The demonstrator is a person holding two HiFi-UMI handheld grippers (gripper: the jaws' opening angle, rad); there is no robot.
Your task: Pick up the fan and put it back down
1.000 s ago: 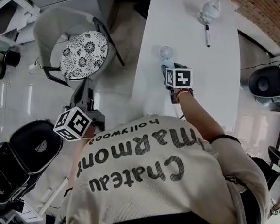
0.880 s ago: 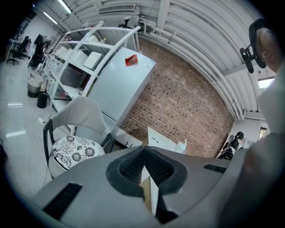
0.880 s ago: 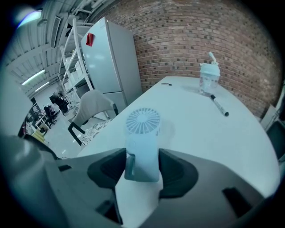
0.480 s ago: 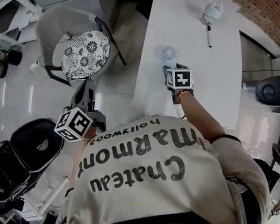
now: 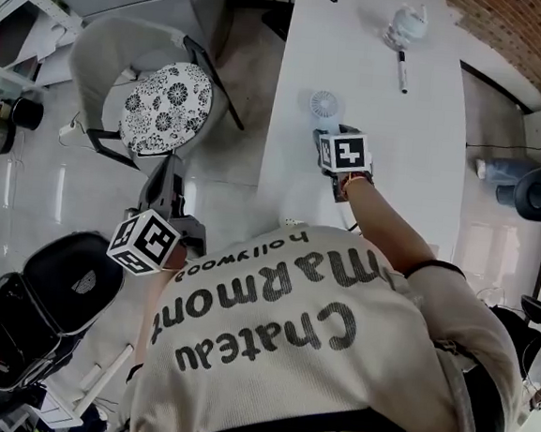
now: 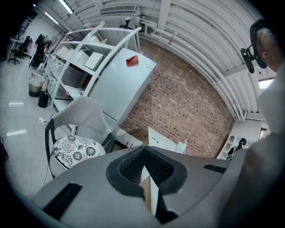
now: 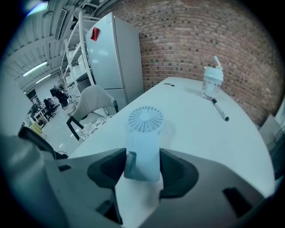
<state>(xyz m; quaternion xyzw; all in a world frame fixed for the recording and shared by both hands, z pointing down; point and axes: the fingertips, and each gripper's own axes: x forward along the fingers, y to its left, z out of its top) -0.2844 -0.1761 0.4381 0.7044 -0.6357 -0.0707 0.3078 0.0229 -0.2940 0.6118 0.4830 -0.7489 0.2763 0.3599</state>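
Note:
A small pale-blue hand fan [image 5: 324, 104] [image 7: 143, 133] rests on the long white table [image 5: 417, 157], its round grille pointing away from me. My right gripper [image 5: 324, 130] [image 7: 142, 156] reaches steeply down over it. Its two dark pads press on either side of the fan's handle. My left gripper [image 5: 168, 169] [image 6: 144, 167] hangs off the table's left side, above the floor. It is shut, its pads meeting at the tips with nothing between them.
A black pen [image 5: 401, 71] [image 7: 220, 110] and a small clear bottle [image 5: 407, 22] [image 7: 210, 80] lie at the table's far end. A white chair with a patterned cushion [image 5: 164, 93] [image 6: 75, 149] stands left of the table. A black office chair [image 5: 57, 286] is near left.
Both grippers and the fan keep their places. Only the head view has shifted slightly, and a black rounded object at the right edge has drifted further right.

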